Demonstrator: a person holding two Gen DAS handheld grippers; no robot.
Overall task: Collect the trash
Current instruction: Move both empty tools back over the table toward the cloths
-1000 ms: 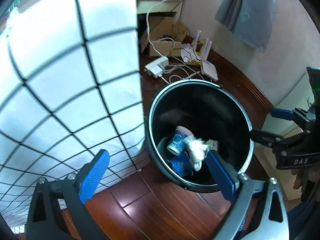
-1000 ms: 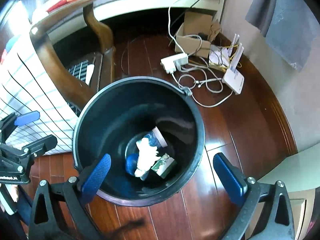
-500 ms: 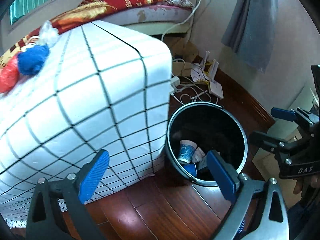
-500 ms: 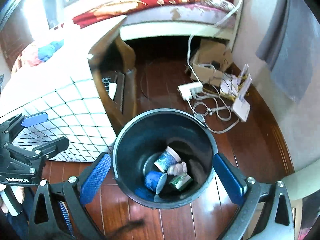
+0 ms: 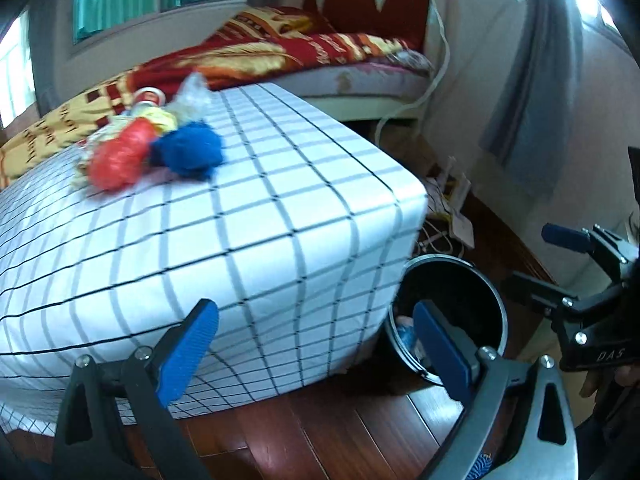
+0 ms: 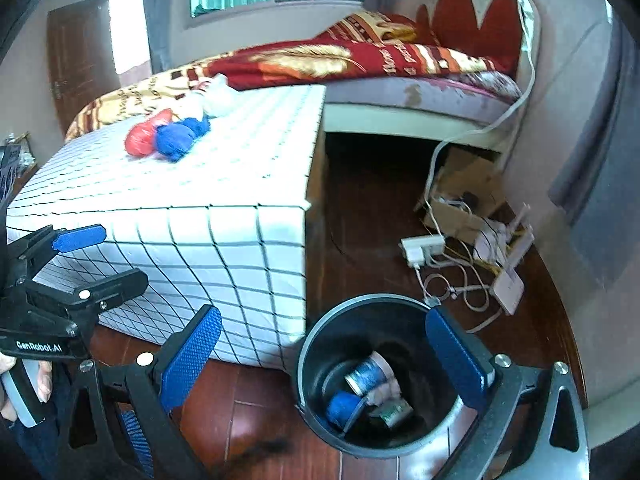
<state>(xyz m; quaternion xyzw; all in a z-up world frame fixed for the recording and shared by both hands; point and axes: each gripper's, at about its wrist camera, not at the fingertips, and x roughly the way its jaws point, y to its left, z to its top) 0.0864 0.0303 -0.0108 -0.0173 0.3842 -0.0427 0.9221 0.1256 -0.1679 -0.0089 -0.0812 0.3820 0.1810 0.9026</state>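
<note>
Half the bin (image 5: 452, 316) hides behind tablecloth (image 5: 248, 240).

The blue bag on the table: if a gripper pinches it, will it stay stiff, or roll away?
The blue bag looks crumpled and thin, so it probably squashes and is light. Its lumpy form, resting against the red bag, suggests it will hardly roll.

Empty, spread tongs (image 5: 316, 344) beside bin (image 5: 460, 280)

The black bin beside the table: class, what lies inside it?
Inside the black bin lie a blue patterned cup, a blue cup, a green-labelled item and crumpled tissue. Anything beneath them is covered.
</note>
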